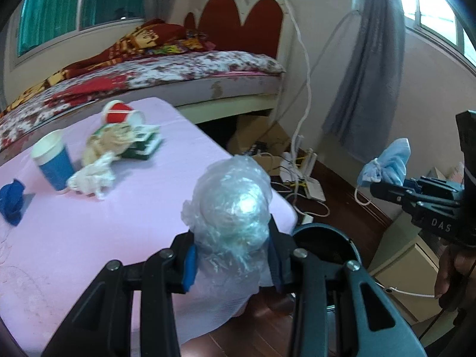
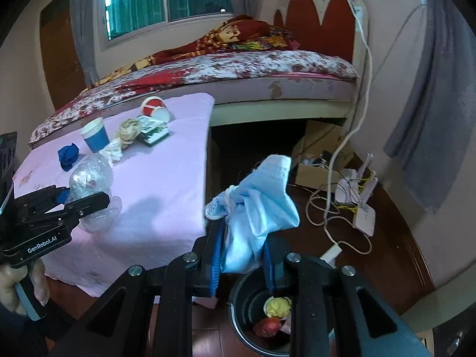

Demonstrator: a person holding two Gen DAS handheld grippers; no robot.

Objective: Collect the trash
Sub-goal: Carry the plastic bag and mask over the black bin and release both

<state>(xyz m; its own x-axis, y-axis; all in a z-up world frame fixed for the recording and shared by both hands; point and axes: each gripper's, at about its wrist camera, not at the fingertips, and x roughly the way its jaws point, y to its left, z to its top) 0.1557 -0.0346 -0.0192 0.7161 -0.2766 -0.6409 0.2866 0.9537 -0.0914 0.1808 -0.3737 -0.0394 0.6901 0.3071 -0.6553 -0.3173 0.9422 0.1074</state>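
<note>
Clear crumpled plastic (image 1: 232,208) is sitting clamped in your left gripper (image 1: 232,255); your right gripper (image 2: 242,255) is pinching a blue mask (image 2: 258,208) above the bin (image 2: 238,297), whose food scraps only the right view is showing.

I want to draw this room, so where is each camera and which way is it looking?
Left wrist: sits on the left tongs, looking over clamped crumpled plastic toward the pink table and bed; the right tongs show.
Right wrist: sits on the right tongs, looking past a clamped blue mask at the bin; the left tongs and a hand show.
Both share: the table, blue cup, bed.
</note>
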